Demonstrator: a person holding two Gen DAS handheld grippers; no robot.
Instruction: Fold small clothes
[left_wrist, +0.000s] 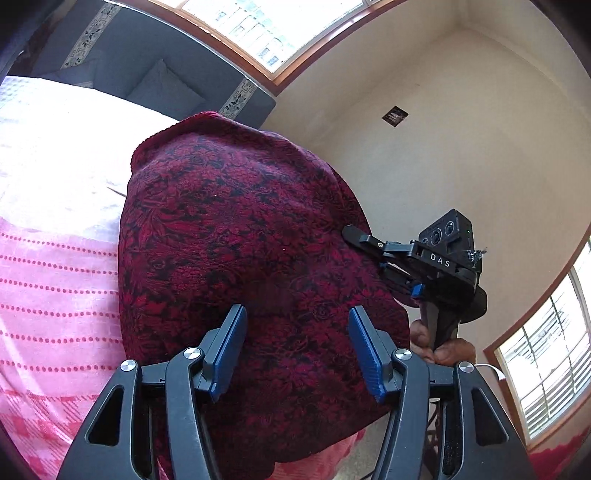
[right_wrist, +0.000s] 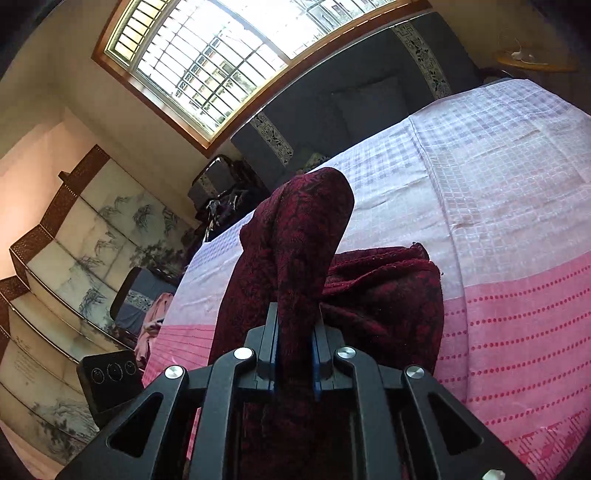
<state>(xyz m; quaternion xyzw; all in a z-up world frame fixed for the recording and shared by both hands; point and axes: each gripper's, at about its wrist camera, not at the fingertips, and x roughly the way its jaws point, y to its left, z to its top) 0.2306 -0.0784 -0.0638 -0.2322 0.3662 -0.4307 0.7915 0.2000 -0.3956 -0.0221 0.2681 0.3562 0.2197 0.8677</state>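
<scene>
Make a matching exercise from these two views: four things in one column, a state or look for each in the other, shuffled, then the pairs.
1. left tool
2. right tool
3. dark red garment
4. bedspread

a. pink with rows of red dots
b. clamped on cloth
c. open, nothing pinched
d. floral pattern, lifted off the bed

Pairs: 1-c, 2-b, 3-d, 4-a

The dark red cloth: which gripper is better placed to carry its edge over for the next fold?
Probably the right gripper: its jaws are shut on a bunched edge of the dark red cloth. The left gripper is open, with nothing clamped.
</scene>
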